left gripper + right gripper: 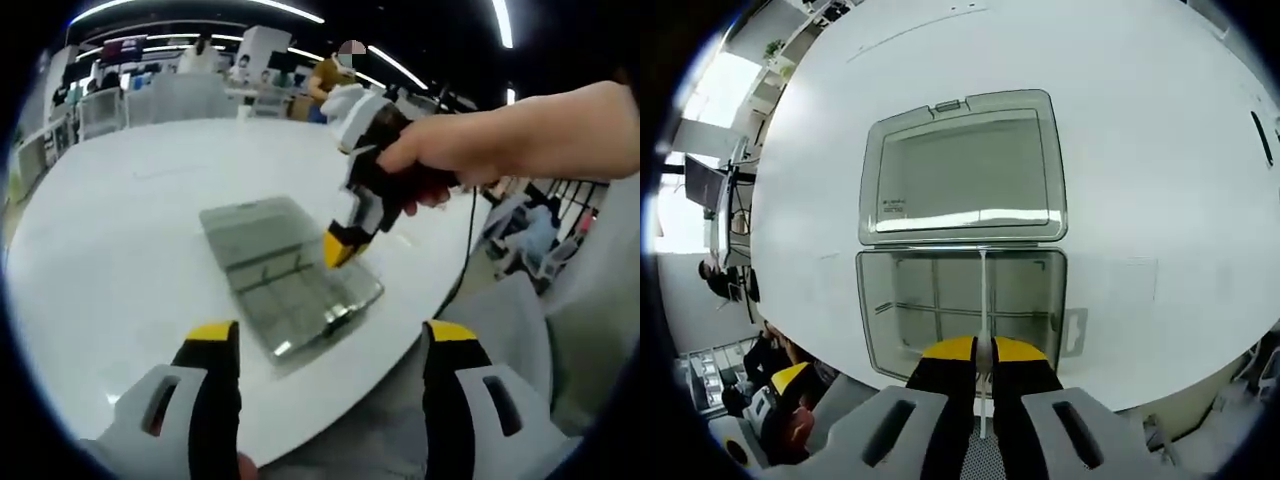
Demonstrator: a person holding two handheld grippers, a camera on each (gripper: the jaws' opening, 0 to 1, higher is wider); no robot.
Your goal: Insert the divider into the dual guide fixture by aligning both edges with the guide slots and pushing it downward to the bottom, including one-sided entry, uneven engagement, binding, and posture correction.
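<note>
Edgewise, the divider (983, 300) in the right gripper (983, 352) points toward the hinge.

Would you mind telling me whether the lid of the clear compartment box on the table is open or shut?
Open. In the right gripper view the lid lies folded back flat on the white table, exposing the compartment box.

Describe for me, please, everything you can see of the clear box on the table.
The box is a shallow case of clear, greyish plastic with rounded corners, lying open on the white table. Its lid is folded back flat beside the base, joined along a hinge. Thin walls split the base into compartments; a small latch tab sticks out at one side. The right gripper, shut on a thin clear divider, holds it upright over the base. In the left gripper view the box sits near the table's edge.
</note>
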